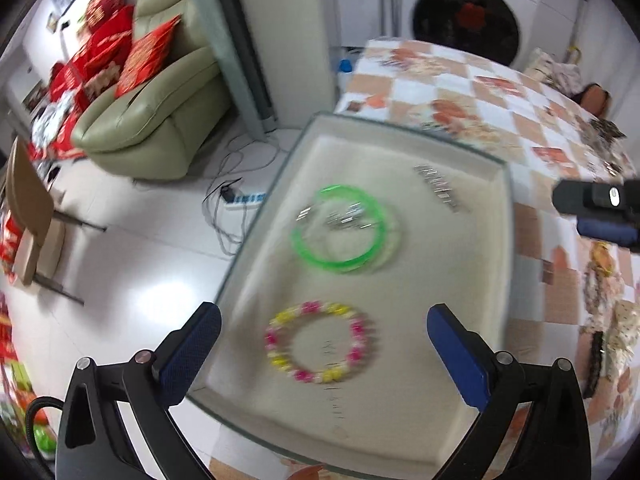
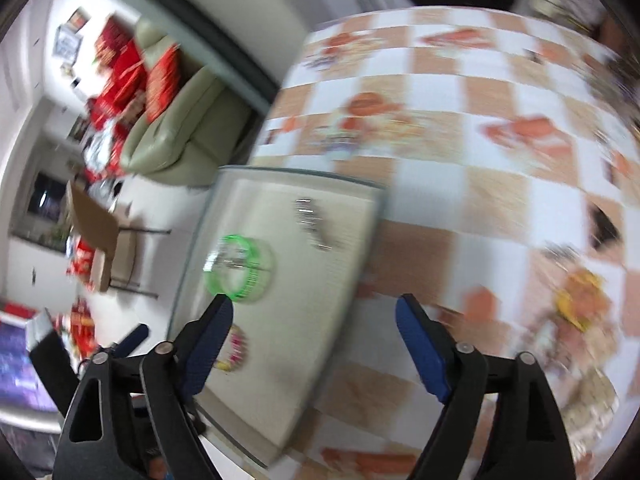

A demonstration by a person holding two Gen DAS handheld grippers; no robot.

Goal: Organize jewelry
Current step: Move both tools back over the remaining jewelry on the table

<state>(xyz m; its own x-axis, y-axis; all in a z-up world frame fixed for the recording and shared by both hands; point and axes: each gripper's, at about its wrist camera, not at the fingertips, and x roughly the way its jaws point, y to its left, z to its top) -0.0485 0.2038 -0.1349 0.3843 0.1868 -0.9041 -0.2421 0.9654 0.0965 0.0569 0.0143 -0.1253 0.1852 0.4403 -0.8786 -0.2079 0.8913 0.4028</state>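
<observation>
A shallow beige tray (image 1: 472, 360) with a glassy rim is seen lying at the corner of a table covered by an orange-and-white checked tablecloth (image 1: 460, 80). Three pieces of jewelry are laid on the tray, apart from one another: a pink-and-yellow beaded bracelet (image 1: 322, 346) nearest the left wrist camera, a green bangle (image 1: 340, 232) near the middle, with something small and silvery blurred inside its ring, and a silver chain-like piece (image 1: 438, 190) toward the far side.

The left gripper (image 1: 324, 350) is held above the tray with its jaws spread wide; the beaded bracelet is framed between the blue pads (image 1: 192, 356) but is touched by neither. Nothing is gripped.

The right gripper (image 2: 316, 344) is likewise seen with its jaws spread and empty, poised over the tray's right edge and the tablecloth beside it. In the right wrist view the green bangle (image 2: 240, 272) is found just beyond the left fingertip, and the beaded bracelet is partly hidden behind that finger. Both views are smeared by motion blur.

More jewelry (image 1: 604, 320) is left on the tablecloth, right of the tray.
</observation>
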